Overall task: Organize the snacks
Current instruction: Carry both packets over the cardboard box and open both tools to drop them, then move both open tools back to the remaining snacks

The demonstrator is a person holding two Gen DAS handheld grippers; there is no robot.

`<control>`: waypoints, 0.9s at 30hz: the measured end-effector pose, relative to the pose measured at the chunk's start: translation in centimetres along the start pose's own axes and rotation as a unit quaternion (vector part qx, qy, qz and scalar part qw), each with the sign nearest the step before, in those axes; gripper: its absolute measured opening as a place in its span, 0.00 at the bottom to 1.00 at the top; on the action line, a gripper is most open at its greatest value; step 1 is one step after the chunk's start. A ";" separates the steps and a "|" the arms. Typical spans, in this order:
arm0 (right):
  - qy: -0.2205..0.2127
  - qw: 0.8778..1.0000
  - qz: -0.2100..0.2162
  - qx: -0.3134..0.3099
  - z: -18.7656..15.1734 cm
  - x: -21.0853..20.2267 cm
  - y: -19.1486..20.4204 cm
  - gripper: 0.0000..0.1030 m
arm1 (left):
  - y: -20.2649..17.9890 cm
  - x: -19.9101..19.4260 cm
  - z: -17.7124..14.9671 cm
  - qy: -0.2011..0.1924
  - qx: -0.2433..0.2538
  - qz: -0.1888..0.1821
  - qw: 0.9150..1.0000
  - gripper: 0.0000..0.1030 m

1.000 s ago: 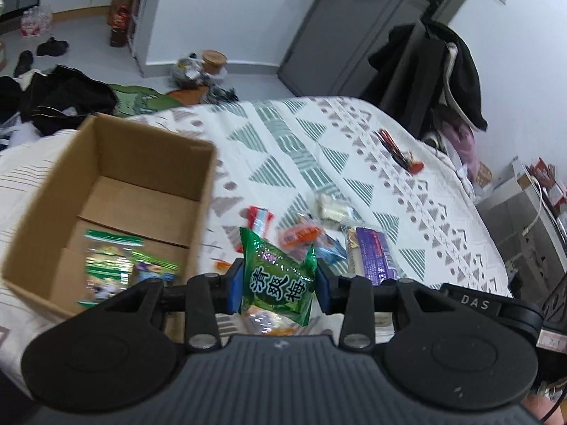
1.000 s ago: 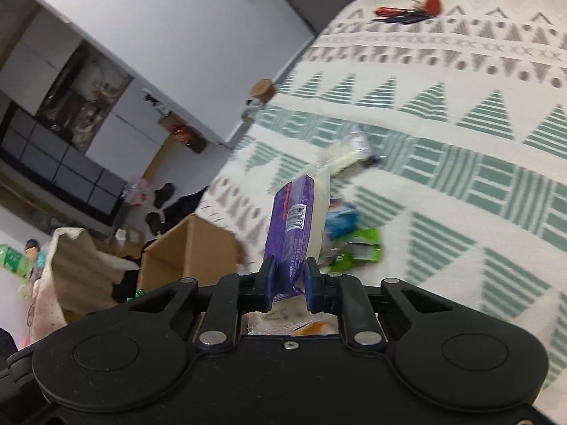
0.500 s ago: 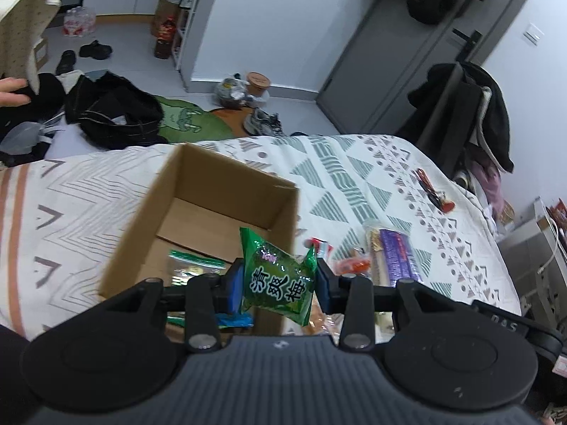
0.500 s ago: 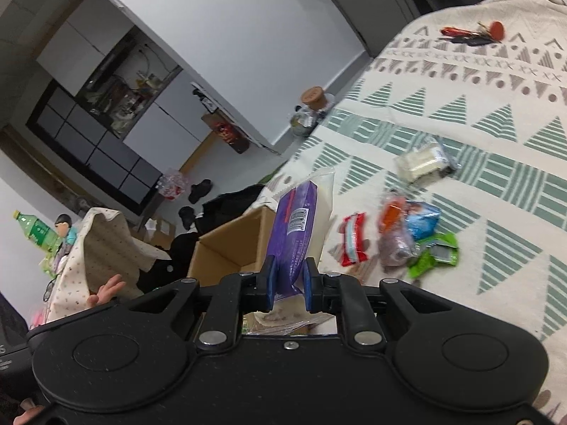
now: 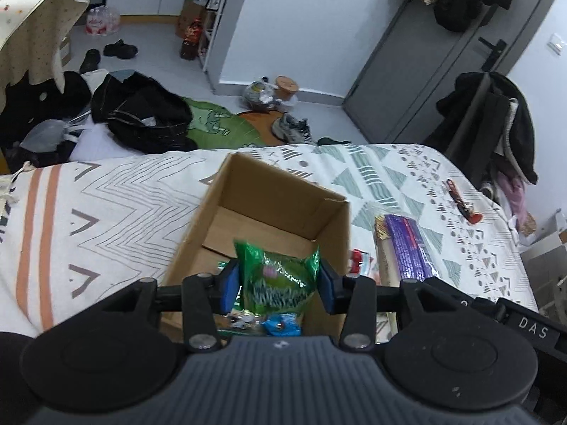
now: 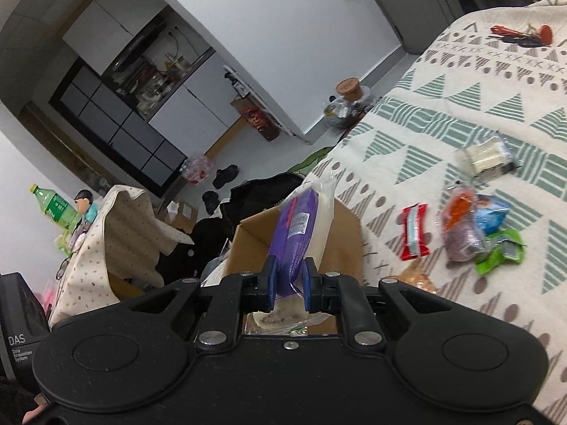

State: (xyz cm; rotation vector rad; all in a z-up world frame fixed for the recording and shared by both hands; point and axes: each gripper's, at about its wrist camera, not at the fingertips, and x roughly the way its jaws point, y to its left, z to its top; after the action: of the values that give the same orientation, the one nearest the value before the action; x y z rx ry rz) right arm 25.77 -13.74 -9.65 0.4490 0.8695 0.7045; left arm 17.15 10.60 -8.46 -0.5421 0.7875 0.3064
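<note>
An open cardboard box (image 5: 269, 191) stands on the patterned bedspread (image 5: 106, 205), and my left gripper (image 5: 278, 283) hovers over its near end. Its jaws are opening around a green snack packet (image 5: 276, 279), which is blurred and tilting as it slips down between the blue pads. A blue packet (image 5: 281, 324) lies in the box below. My right gripper (image 6: 287, 281) is shut on a purple-and-white snack pack (image 6: 296, 230), held upright beside the box's (image 6: 248, 244) right wall. The same pack (image 5: 407, 248) shows in the left wrist view.
Loose snacks lie right of the box: a red wrapper (image 6: 414, 231), an orange and blue pile (image 6: 475, 212), a green wrapper (image 6: 499, 251) and a white packet (image 6: 487, 154). Red-handled keys (image 6: 521, 33) lie farther back. Black clothes (image 5: 141, 117) and shoes cover the floor beyond the bed.
Both grippers have moved left toward the box. The left one now hangs over it, and its green packet has gone from held upright to blurred and tilted. The purple pack stays gripped.
</note>
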 end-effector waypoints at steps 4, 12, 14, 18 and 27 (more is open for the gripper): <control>-0.005 1.000 0.012 -0.006 -0.1 0.3 0.8 0.08 | 0.8 0.1 0.4 0.003 -0.009 -0.003 1.000 0.53; -0.010 1.000 -0.016 -0.016 -0.1 -1.0 0.6 0.51 | 0.7 0.0 0.5 0.003 -0.004 0.009 1.000 0.72; -0.008 0.999 -0.028 -0.019 -0.1 -1.5 0.5 0.61 | 0.6 0.0 0.5 0.006 -0.001 0.006 1.000 0.75; -0.011 0.997 -0.067 -0.038 0.0 -2.5 0.7 0.90 | 0.1 -0.3 0.4 0.004 0.007 0.012 1.000 0.79; 0.002 0.989 -0.126 -0.074 -0.3 -3.9 0.0 1.00 | -2.0 -0.7 -0.2 0.010 0.032 0.005 0.999 0.82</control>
State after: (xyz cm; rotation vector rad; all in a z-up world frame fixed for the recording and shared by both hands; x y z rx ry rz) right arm 23.81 -16.56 -7.75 0.1998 0.8532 0.5316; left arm 17.48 8.84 -7.38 -0.4820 0.8178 0.2853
